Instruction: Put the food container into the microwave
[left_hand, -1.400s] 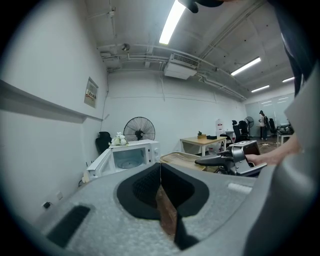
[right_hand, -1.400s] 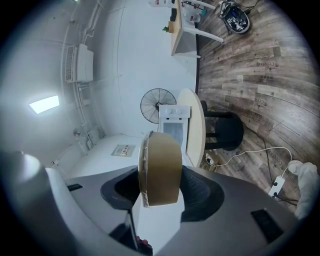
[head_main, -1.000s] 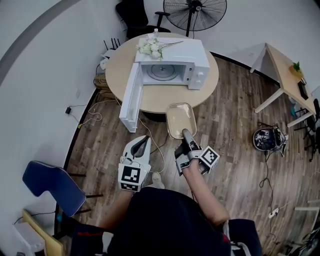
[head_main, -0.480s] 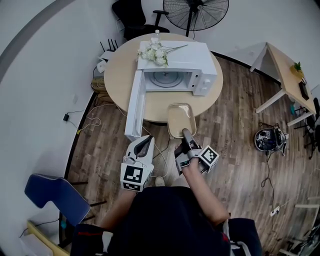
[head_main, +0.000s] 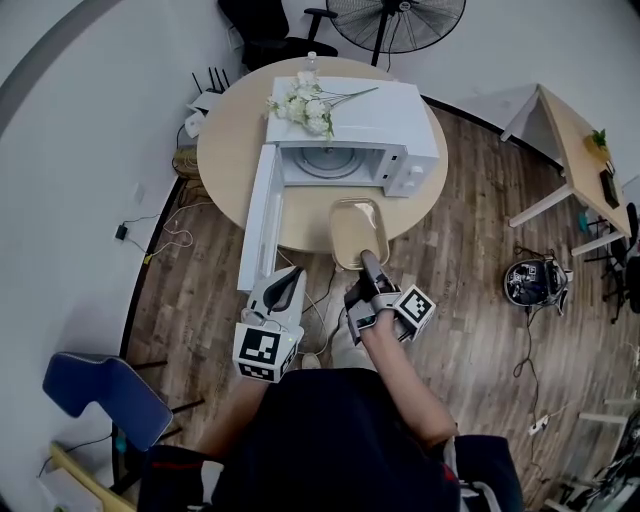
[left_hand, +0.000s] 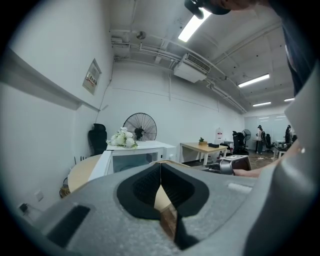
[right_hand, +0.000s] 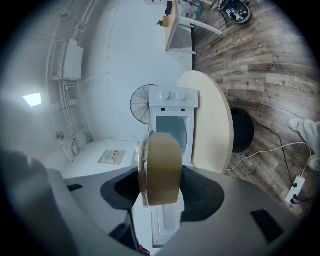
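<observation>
Head view, seen from above. A round wooden table (head_main: 235, 150) carries a white microwave (head_main: 400, 110) whose cavity faces me. Its door (head_main: 260, 225) stands fully open, swung out to my left past the table's near rim.

Below the table, over the plank floor, are my two claws. My right claw (head_main: 368, 264) reaches forward, its jaws closed on the near end of the food container (head_main: 357, 230). My left claw (head_main: 286, 282) hangs beside it, just off the tip of the open door. Its jaws are pressed together at the tips with nothing between them, as the left gripper view shows.

The food container, a shallow beige tray with rounded corners, is held out over the table's near rim. It sits directly in front of the microwave's open mouth and is still outside the cavity. In the right gripper view it appears edge-on between the pads, with the microwave beyond it.

A bunch of white flowers (head_main: 303, 106) lies on the microwave's top, at its left corner.
</observation>
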